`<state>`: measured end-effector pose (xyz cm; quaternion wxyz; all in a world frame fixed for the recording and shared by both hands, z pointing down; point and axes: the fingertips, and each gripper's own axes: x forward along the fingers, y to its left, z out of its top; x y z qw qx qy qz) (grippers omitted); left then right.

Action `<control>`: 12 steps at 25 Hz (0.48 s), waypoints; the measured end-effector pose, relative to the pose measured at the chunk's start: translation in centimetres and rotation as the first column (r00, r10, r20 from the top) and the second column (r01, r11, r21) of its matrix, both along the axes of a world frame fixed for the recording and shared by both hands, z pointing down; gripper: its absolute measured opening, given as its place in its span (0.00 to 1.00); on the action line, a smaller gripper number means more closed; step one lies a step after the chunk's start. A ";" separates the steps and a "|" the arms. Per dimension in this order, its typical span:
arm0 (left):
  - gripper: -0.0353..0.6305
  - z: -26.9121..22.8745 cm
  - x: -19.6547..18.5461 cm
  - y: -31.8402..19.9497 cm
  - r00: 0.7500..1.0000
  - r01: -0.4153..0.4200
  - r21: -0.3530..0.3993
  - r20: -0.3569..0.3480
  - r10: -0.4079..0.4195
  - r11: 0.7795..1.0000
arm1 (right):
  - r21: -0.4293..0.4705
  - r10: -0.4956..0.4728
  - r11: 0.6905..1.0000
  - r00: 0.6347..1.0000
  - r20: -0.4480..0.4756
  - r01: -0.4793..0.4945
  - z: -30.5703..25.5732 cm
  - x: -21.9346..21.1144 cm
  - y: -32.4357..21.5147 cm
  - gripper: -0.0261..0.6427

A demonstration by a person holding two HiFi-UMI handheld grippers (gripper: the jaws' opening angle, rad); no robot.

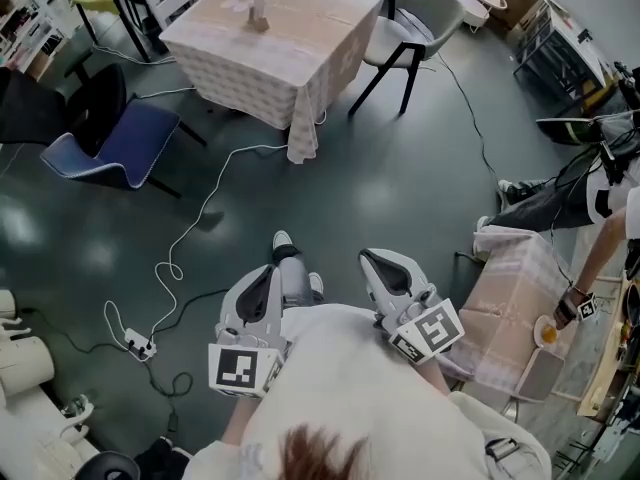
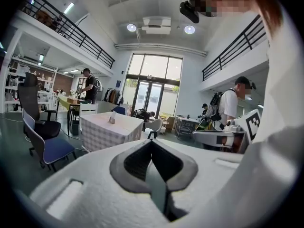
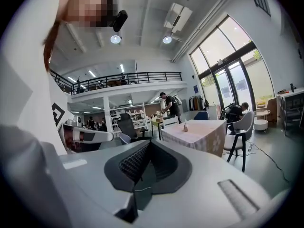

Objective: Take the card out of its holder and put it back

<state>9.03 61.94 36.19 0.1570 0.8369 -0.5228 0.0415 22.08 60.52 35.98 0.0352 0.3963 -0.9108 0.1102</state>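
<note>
blue chair (image 1: 125, 143) far left. white cable (image 1: 200, 216) runs across the floor to a power strip (image 1: 138, 345). beyond that is a square table (image 1: 300, 58) under a checked cloth. card holder (image 1: 258, 13) stands upright near the middle of its top, well apart from both grippers; too small to tell card from holder. the person stands back from that table with both grippers held close to the chest, pointing forward. left gripper (image 1: 268, 271): jaws fully together, nothing between them. right gripper (image 1: 370, 258): same, pads meeting, empty. white chair (image 1: 415, 28) sits at the table's right side. far right there's a second small table (image 1: 505, 308) with a pale cloth. another person's hand (image 1: 572, 308) is over its edge, just beside an orange thing (image 1: 548, 334).
</note>
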 end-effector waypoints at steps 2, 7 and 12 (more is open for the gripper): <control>0.05 0.2 -0.1 -0.7 1.000 -0.005 -0.005 0.000 0.005 1.000 | -0.001 0.009 1.000 1.000 0.002 -0.009 0.1 0.0 -0.6 0.04; 0.05 1.0 -0.7 -3.0 1.000 -0.022 -0.025 0.016 0.022 0.999 | -0.005 0.020 1.000 1.000 -0.013 -0.021 0.4 -0.6 -3.0 0.04; 0.05 0.4 -2.5 -8.3 1.000 -0.010 -0.009 -0.013 0.010 1.000 | -0.013 0.007 1.000 0.999 -0.040 -0.007 0.4 -2.8 -7.8 0.04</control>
